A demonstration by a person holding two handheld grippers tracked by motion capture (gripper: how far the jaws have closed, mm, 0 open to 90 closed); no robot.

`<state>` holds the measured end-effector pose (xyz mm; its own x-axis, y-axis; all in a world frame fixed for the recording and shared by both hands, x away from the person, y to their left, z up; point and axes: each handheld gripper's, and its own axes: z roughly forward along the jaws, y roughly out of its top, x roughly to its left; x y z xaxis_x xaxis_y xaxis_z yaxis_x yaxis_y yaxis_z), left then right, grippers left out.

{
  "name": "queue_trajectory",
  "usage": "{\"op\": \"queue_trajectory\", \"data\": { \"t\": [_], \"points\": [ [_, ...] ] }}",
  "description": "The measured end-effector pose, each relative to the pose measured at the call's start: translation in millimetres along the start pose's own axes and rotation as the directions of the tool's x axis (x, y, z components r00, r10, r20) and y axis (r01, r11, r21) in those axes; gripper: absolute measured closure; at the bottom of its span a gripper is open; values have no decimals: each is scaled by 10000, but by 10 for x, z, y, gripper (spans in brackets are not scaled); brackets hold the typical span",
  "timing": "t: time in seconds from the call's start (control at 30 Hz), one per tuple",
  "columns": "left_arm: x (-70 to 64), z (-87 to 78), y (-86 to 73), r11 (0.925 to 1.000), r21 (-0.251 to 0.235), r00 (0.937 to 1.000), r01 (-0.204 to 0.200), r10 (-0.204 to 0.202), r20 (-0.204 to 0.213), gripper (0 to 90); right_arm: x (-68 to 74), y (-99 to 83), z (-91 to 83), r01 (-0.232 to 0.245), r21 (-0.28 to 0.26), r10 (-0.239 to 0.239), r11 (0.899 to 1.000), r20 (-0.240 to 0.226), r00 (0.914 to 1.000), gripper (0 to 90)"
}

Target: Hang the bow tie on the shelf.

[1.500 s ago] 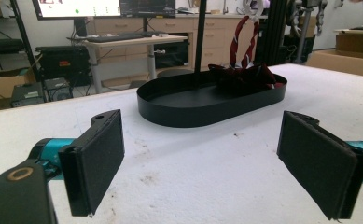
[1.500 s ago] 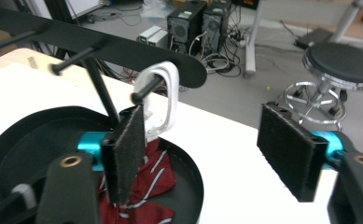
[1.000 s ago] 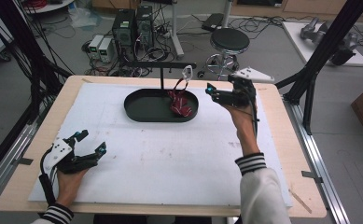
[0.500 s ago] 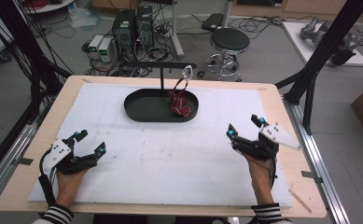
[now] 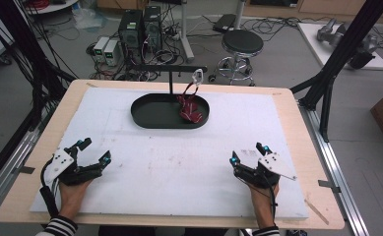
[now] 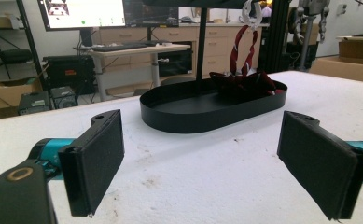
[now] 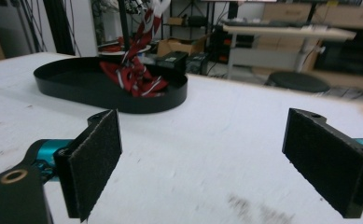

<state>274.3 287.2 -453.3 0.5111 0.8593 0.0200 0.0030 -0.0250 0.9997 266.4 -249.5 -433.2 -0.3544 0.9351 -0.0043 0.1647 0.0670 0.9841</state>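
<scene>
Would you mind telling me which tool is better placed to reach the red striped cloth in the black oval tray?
Right, marginally. The red striped cloth lies at the right end of the black oval tray, nearer the right tool. The left tool is farther off. Both are open, low on the table.

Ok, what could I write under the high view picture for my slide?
Both open grippers, left gripper and right gripper, rest near the table's front edge; red scarf hangs into the black tray.

From my high view, the red strap (image 5: pixel 189 109) heaps in the black tray (image 5: pixel 149 114); its pattern is too small to read. At twelve o'clock, the silver clip (image 6: pixel 253 10) is cut off in my left gripper view.
</scene>
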Motion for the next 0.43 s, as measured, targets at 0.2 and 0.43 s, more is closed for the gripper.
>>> {"op": "queue_trajectory", "data": {
  "t": [0.2, 0.43],
  "points": [
    [7, 8, 2, 9999, 97, 10000, 44, -45, 75, 150, -49, -183, -48, -67, -511, 66, 9987, -8, 10000, 108],
    [3, 12, 3, 9999, 148, 10000, -22, 21, 42, 150, -33, -201, -73, 82, -737, -92, 9973, -142, 9999, 108]
  ]
}}
